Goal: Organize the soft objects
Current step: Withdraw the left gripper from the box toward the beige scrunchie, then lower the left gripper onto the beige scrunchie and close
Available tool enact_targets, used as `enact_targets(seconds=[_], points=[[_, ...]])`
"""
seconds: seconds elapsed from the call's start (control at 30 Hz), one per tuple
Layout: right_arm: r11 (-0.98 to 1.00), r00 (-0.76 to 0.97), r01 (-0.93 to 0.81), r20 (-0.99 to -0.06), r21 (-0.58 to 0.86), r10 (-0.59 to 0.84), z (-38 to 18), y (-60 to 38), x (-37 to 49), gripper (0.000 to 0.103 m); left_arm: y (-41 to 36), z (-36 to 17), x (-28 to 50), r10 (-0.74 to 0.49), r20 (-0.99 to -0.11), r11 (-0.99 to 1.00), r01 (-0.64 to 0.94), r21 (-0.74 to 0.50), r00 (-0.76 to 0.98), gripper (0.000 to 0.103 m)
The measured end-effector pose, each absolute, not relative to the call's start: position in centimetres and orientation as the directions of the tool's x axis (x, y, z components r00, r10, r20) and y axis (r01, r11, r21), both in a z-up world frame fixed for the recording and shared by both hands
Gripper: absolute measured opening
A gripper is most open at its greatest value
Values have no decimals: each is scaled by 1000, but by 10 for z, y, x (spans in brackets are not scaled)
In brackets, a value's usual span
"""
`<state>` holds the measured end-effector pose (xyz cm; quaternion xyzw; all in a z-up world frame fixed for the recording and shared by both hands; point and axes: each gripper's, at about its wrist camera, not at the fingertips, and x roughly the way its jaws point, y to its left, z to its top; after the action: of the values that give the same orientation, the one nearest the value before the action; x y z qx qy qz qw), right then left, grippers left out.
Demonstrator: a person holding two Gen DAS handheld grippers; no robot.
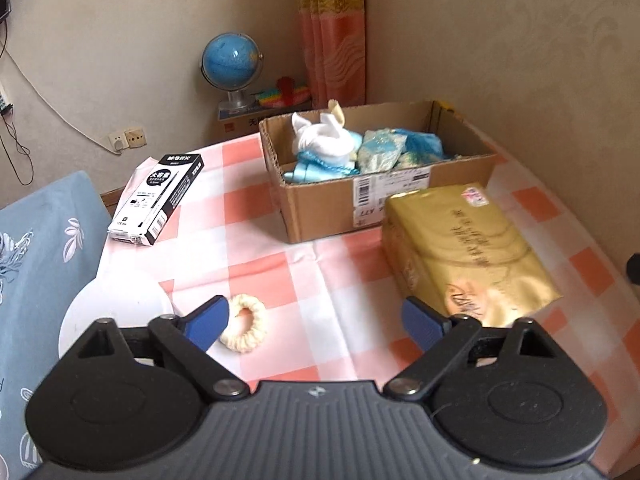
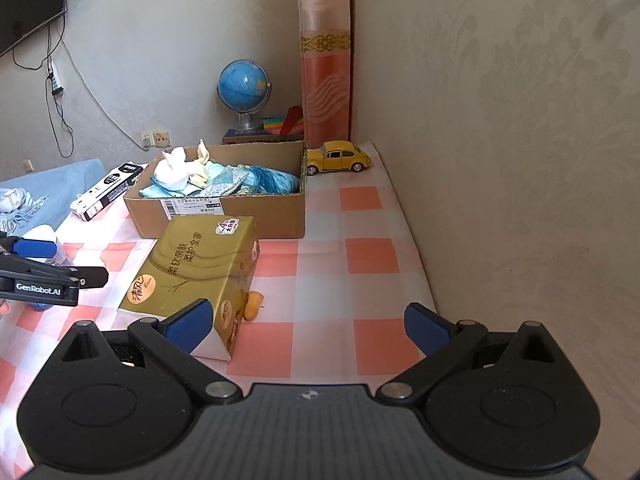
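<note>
Left gripper (image 1: 316, 320) jaws apart, cream fuzzy scrunchie (image 1: 243, 328) beside its left finger; right gripper (image 2: 308, 326) apart, empty, by the gold tissue pack (image 2: 196, 264).

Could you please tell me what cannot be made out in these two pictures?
- Small orange object, right wrist view: mostly hidden behind the gold tissue pack.
- White round item, left wrist view: partly covered by the left tongs.
- Cardboard box contents: bundled fabrics, undistinguishable.

Soft, even daylight, faint shadows, mild blur throughout, fisheye bending and dark vignette at the corners.
</note>
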<state>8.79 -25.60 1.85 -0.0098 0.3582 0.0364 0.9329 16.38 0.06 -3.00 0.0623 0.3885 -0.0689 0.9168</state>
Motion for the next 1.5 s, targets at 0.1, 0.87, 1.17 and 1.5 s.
enact_targets(seconds=[0.1,0.87,1.17,1.5], points=[[997,734,-76,-676,12,64,14,-256,95,103,5,-34,176,-94,-748,985,172,28,657,63],[995,705,-85,-703,43,91,-2,-257,115,103,8,-57,244,24,-869,998,40,50,493,69],[995,710,-81,-698,54,96,0,-259,111,103,5,-61,240,-20,-894,1000,30,-8,448,69],[995,711,-81,-697,53,95,3,-259,109,103,0,-57,230,-134,-897,991,65,-118,422,69]])
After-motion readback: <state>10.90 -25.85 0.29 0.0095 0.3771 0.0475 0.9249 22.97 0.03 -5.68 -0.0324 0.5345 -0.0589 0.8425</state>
